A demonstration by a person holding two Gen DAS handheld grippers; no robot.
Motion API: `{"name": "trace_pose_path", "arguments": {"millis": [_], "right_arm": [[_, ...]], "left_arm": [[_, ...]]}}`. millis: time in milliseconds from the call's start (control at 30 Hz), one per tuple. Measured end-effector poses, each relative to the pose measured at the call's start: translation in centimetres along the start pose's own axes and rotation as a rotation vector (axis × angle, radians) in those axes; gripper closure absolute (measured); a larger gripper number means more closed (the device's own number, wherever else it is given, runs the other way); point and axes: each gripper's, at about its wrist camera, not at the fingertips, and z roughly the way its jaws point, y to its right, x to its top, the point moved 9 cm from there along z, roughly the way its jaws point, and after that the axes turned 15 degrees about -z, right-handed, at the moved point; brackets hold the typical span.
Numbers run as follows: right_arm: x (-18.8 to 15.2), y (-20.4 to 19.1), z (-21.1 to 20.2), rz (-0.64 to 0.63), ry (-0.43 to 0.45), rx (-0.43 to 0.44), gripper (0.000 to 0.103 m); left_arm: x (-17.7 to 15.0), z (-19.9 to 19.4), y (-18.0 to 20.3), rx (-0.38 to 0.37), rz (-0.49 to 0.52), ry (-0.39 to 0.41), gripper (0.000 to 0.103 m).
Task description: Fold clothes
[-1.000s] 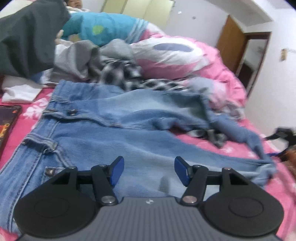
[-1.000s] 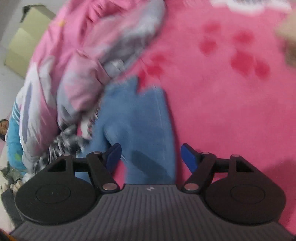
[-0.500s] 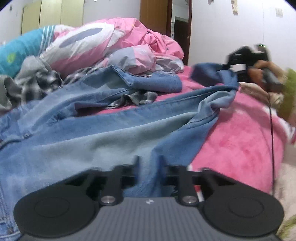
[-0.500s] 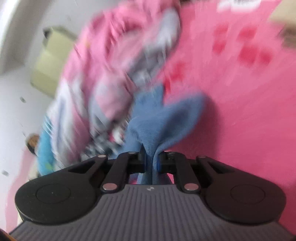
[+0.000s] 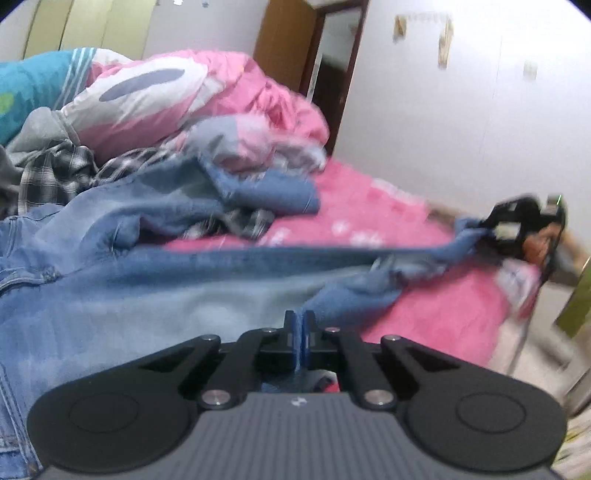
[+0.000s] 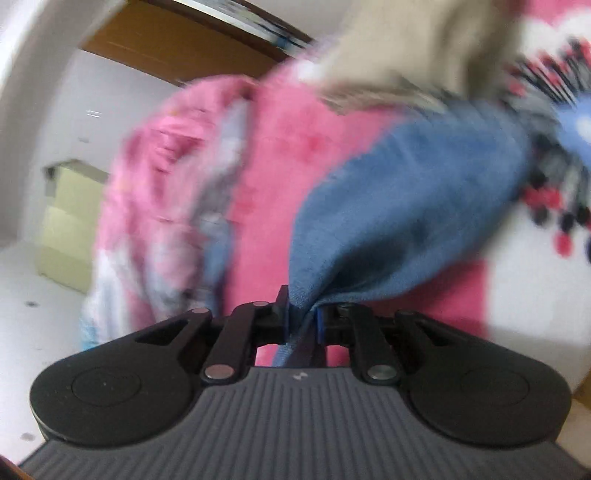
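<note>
Jeans (image 5: 155, 295) lay spread across the pink bed (image 5: 369, 199), waist cut off at left edge. Left gripper (image 5: 299, 325) was clamped together on a denim fold at the near edge; fabric betw. the pads barely visible. Right gripper (image 6: 301, 317) pinched a leg hem, stretched taut to the far right. Right view badly blurred; plaid shirt (image 5: 55, 173) part hidden under denim.

Home bedroom: bed (image 5: 373, 206) with pink bedding, wardrobe (image 5: 74, 27), door (image 5: 284, 44).
</note>
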Motion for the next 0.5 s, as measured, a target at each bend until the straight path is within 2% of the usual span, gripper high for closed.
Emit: {"name": "trace_pose_path", "arguments": {"millis": [67,167,267,367,467,500], "right_arm": [[1.2,-2.5,-1.9,-0.035,0.042,0.054,0.093],[2.2,-4.6,-4.8,-0.083,0.071,0.104,0.094],[1.8,-4.4,-5.6,-0.13,0.039,0.066,0.093],[0.1,-1.9,-2.9,-0.209,-0.078,-0.057,0.088],[-1.2,0.8,0.2,-0.347,-0.171,-0.239,0.078],[-1.4,1.6,1.0,-0.394,-0.194,-0.301,0.072]], "left_arm": [[1.1,-1.8,0.4,-0.049,-0.017,0.02,0.1],[1.1,-3.5,0.9,-0.087,-0.024,-0.001,0.1],[-0.8,-3.3,0.6,-0.076,-0.009,-0.085,0.099],[-3.2,-1.4,-1.1,-0.01,-0.028,-0.188,0.092],[-3.7,-1.0,-2.0,0.023,-0.059,-0.196,0.08],[-3.6,-1.1,-2.1,0.028,-0.066,-0.186,0.066]]}}
